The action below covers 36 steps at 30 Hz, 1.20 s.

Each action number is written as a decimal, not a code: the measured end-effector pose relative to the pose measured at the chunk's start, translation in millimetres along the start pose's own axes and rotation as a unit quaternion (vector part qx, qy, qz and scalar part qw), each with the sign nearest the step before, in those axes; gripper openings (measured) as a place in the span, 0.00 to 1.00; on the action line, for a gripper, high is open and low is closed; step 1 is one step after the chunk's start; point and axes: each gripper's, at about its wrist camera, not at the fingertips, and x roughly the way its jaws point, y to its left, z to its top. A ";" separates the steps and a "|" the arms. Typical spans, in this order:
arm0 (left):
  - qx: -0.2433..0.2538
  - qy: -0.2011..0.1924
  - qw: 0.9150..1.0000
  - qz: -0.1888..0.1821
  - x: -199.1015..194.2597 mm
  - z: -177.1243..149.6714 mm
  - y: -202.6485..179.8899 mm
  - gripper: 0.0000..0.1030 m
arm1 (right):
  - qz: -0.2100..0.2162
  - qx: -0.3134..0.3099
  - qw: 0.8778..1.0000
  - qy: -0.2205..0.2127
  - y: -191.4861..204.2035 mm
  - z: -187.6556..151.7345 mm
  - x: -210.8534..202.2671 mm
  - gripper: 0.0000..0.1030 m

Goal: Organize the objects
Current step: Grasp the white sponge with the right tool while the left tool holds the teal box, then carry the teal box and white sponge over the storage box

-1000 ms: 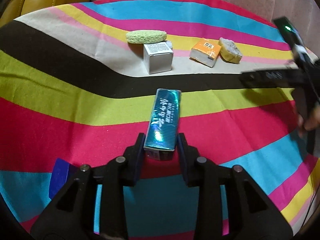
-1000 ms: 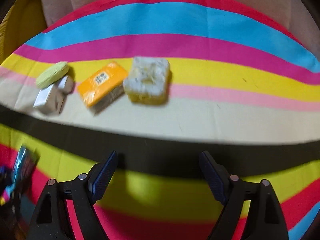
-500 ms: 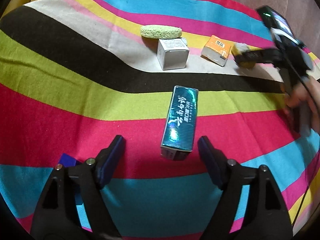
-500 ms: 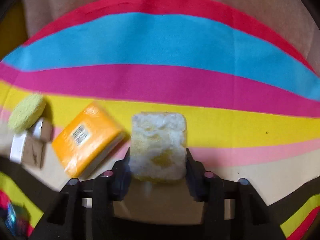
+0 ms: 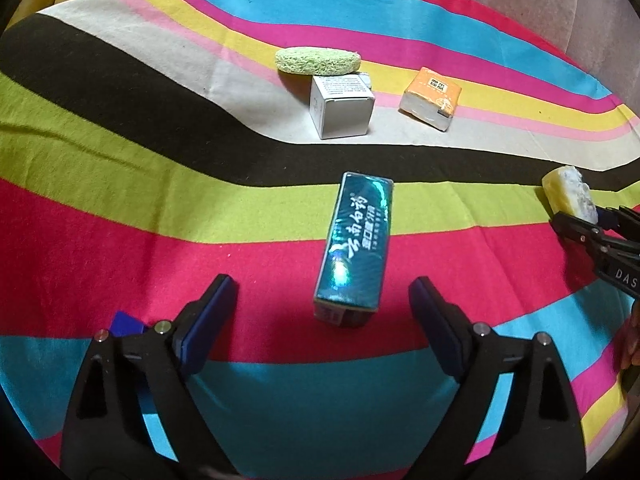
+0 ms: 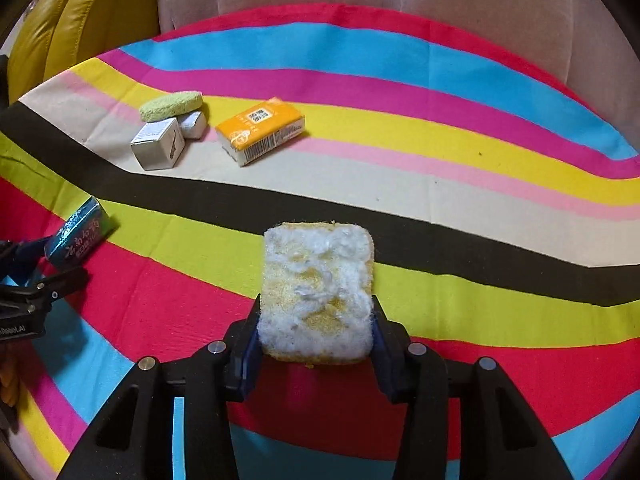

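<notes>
Left claw [image 5: 323, 312], jaws just spread, straddles without touching a teal box [image 5: 354, 248] printed with white Chinese characters, lying on the striped cloth [image 5: 120, 216]. Right claw [image 6: 316, 336] pinches a yellow sponge [image 6: 316, 292]. The orange packet [image 6: 260, 130] shows a barcode, text possibly illegible.

Both wrist views angled steeply down, close over striped cloth [image 5: 120, 240], sharing teal box [image 5: 356, 240].

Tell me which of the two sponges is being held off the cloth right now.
The square yellow sponge with the worn white top, clamped between the right gripper fingers. The oval green sponge lies far back, resting on the small grey boxes.
</notes>
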 end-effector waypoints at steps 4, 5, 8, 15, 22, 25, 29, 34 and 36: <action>-0.003 0.001 1.000 0.002 3.1 5.1 -0.1 0.88 | -0.010 -0.002 1.000 -0.001 6.2 6.0 8.5 0.46; 0.002 -0.001 1.000 -0.002 2.7 5.4 -1.7 0.77 | -0.010 -0.002 1.000 -0.001 6.6 6.9 6.6 0.46; 0.028 -0.014 0.999 -0.022 -5.0 4.4 -10.7 0.32 | -0.007 0.001 1.000 -0.001 3.0 3.7 2.7 0.46; 0.039 -0.018 0.998 -0.048 -25.6 -21.8 -18.5 0.31 | -0.013 -0.004 1.000 -0.002 5.0 2.6 1.0 0.46; 0.047 -0.019 0.998 -0.040 -27.3 -23.5 -23.5 0.31 | -0.015 -0.005 1.000 -0.003 6.4 1.0 1.9 0.46; 0.046 -0.019 0.998 -0.040 -25.7 -22.1 -23.0 0.31 | -0.010 -0.001 1.000 -0.002 4.3 1.4 2.3 0.46; 0.049 -0.019 0.998 -0.036 -26.2 -22.6 -24.2 0.32 | -0.011 0.000 1.000 -0.002 4.6 1.6 2.6 0.46; 0.054 -0.019 0.998 -0.032 -25.7 -22.2 -25.9 0.32 | -0.011 -0.001 1.000 -0.003 4.9 1.1 3.3 0.47; 0.056 -0.020 0.998 -0.030 -25.6 -22.1 -26.4 0.32 | -0.005 0.004 1.000 -0.003 2.5 0.7 4.3 0.47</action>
